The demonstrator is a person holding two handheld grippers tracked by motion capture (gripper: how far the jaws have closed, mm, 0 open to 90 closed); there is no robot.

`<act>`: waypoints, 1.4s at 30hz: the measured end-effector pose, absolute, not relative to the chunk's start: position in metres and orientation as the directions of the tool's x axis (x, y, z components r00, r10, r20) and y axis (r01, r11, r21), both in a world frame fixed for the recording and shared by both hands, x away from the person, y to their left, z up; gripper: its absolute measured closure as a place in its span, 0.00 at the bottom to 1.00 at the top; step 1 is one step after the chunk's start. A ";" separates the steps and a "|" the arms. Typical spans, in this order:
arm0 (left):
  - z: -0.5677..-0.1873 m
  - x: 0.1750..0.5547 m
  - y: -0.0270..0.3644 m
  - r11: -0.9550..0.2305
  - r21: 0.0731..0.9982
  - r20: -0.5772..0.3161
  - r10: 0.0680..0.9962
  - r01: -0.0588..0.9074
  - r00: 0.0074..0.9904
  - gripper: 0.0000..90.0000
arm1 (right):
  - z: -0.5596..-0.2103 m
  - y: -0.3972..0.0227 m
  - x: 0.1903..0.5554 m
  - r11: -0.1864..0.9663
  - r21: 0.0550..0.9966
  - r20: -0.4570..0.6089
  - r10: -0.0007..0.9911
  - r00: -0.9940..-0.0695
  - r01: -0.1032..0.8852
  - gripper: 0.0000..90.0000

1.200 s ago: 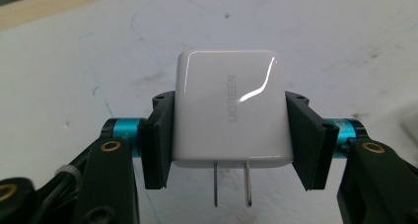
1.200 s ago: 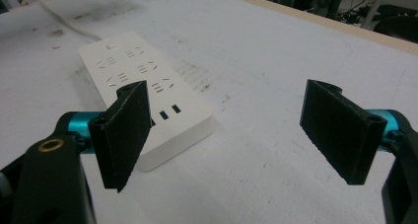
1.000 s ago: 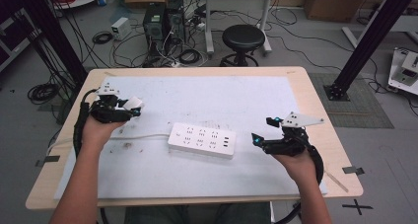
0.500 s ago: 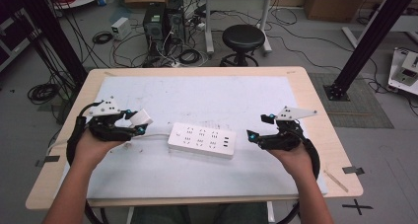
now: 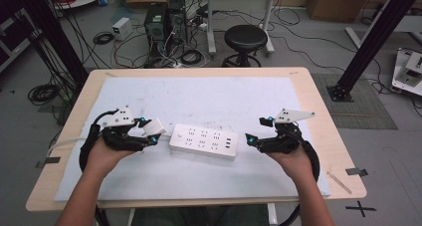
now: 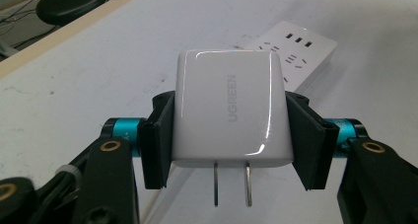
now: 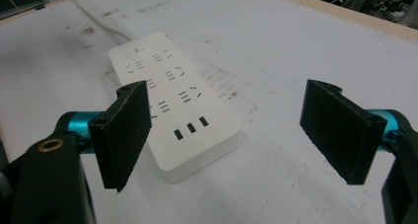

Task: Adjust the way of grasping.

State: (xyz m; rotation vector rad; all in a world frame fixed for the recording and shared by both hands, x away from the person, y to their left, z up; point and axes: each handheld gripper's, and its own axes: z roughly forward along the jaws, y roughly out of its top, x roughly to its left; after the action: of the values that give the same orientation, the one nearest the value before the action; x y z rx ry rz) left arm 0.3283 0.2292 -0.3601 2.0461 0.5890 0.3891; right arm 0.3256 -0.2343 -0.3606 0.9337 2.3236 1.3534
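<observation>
A white power strip [image 5: 204, 142] lies flat in the middle of the white mat, its sockets facing up; it also lies ahead in the right gripper view [image 7: 172, 120] and behind the charger in the left gripper view [image 6: 296, 49]. My left gripper [image 5: 152, 132] is shut on a white UGREEN charger [image 6: 230, 108], held just left of the strip's left end with its two prongs [image 6: 231, 183] pointing back toward the camera. My right gripper [image 5: 256, 134] stands open, nothing between its pads [image 7: 123, 130], a little right of the strip's right end.
The strip's white cord [image 5: 64, 142] runs off to the left under my left hand. A white mat [image 5: 209, 96] covers the wooden table [image 5: 318, 111]. Strips of tape [image 5: 356, 171] mark the table's right edge. A black stool [image 5: 245, 38] and cables are on the floor beyond.
My left gripper has carried the charger rightward, up close to the strip's left end. My right gripper has shifted slightly left toward the strip's right end, still open.
</observation>
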 end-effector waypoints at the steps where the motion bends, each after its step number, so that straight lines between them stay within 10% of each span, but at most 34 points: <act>1: -0.361 0.328 0.229 -0.444 0.860 0.040 0.551 0.252 0.834 0.47 | -0.360 -0.234 0.325 0.346 0.853 0.072 0.663 -0.745 0.390 0.22; 15: -0.359 0.322 0.212 -0.493 0.848 0.092 0.497 0.194 0.863 0.47 | -0.359 -0.230 0.324 0.341 0.856 0.100 0.628 -0.772 0.389 0.22; 42: -0.380 0.275 0.135 -0.593 0.764 0.432 0.178 -0.254 0.884 0.47 | -0.397 -0.152 0.316 0.247 0.767 0.494 0.360 -0.791 0.592 0.22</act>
State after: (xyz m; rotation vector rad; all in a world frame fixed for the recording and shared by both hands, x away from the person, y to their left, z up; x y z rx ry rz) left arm 0.2754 0.1353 -0.3802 2.1256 -0.0551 0.5930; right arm 0.3157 -0.1515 -0.3971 1.0288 2.6435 1.8000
